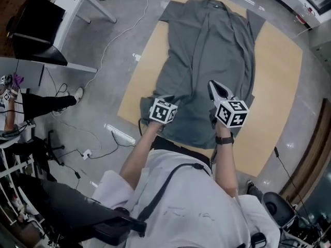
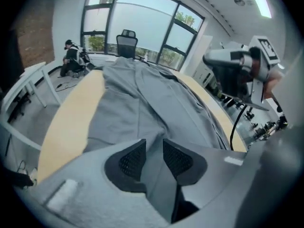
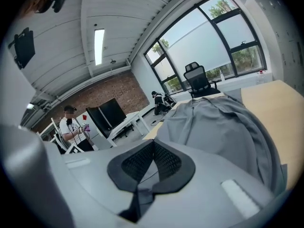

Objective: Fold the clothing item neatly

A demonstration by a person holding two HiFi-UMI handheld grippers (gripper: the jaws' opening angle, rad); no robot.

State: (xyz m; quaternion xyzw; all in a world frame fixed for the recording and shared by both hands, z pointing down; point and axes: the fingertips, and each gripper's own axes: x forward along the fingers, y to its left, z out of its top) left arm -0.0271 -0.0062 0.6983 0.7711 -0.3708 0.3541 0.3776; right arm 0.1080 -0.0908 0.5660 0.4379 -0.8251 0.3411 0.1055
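Observation:
A grey long-sleeved garment (image 1: 207, 50) lies spread lengthwise on a pale wooden table (image 1: 279, 71), collar at the far end, hem toward me. My left gripper (image 1: 164, 105) hovers over the near left part of the hem, pointing steeply down. In the left gripper view its jaws (image 2: 154, 144) stand apart, with grey cloth (image 2: 142, 99) showing through the gap and the pads not pressing on it. My right gripper (image 1: 213, 86) sits above the near right part of the garment. Its jaws (image 3: 153, 144) are closed together with nothing between them, the cloth (image 3: 223, 127) lying ahead.
A white desk with a black monitor (image 1: 36, 27) stands at the far left. Cables and a power strip (image 1: 119, 135) lie on the floor beside the table. A black office chair (image 2: 127, 38) stands beyond the table's far end. A person (image 3: 71, 125) sits near another desk.

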